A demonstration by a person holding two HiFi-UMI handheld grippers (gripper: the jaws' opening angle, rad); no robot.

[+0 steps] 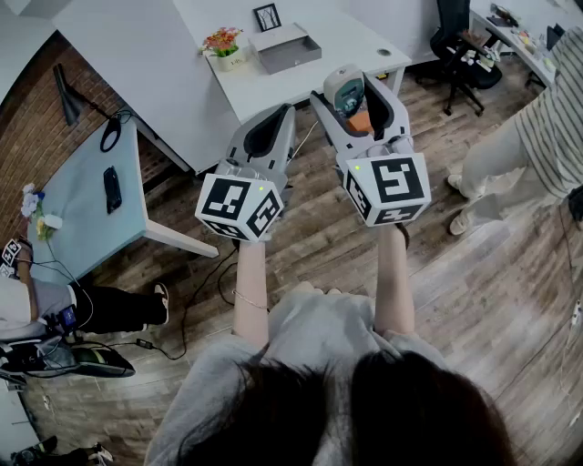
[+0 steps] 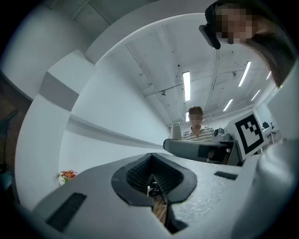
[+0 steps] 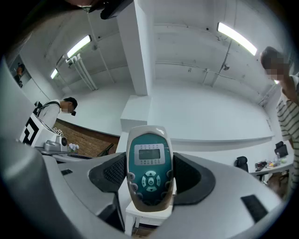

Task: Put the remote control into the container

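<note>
right gripper [image 1: 353, 96] clamping remote control [image 3: 148, 163] across its width, keypad facing camera, holding it aloft, probably for transfer | left gripper [image 2: 154, 186] clenched, empty, idling alongside | container [image 1: 290, 56] sitting open on counter [image 1: 346, 27], well apart from remote control

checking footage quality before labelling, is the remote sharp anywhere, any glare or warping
Right gripper view: remote control sharp and evenly lit, no glare on it; fisheye warping toward the edges. Left gripper view: same warping, dark corners, ceiling light blown out. Head view: soft even light, remote control small but clear.
</note>
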